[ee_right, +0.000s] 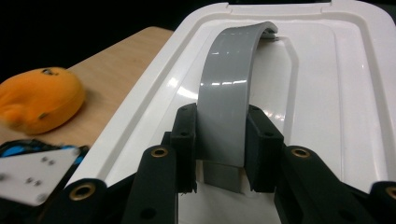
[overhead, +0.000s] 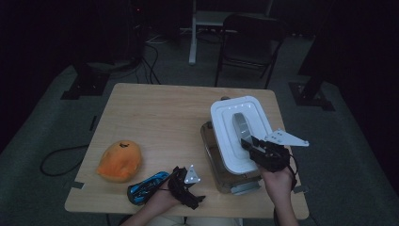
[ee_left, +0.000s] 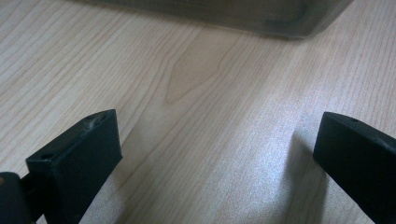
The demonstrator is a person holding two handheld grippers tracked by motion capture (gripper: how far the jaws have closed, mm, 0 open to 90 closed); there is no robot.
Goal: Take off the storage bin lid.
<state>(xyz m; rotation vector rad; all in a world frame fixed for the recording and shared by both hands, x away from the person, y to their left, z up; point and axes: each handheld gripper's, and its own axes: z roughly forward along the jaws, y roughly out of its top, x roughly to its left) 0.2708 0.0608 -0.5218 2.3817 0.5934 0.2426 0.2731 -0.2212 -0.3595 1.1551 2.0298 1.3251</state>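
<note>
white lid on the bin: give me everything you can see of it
The white lid is a glossy, plastic-looking rounded rectangle with a raised rim and a recessed centre panel. A grey arched handle runs along its middle. The right gripper is shut on that handle, a pad on either side. In the high view the lid sits tilted and skewed over the clear storage bin, its near end over the bin's front, on the table's right half.
</note>
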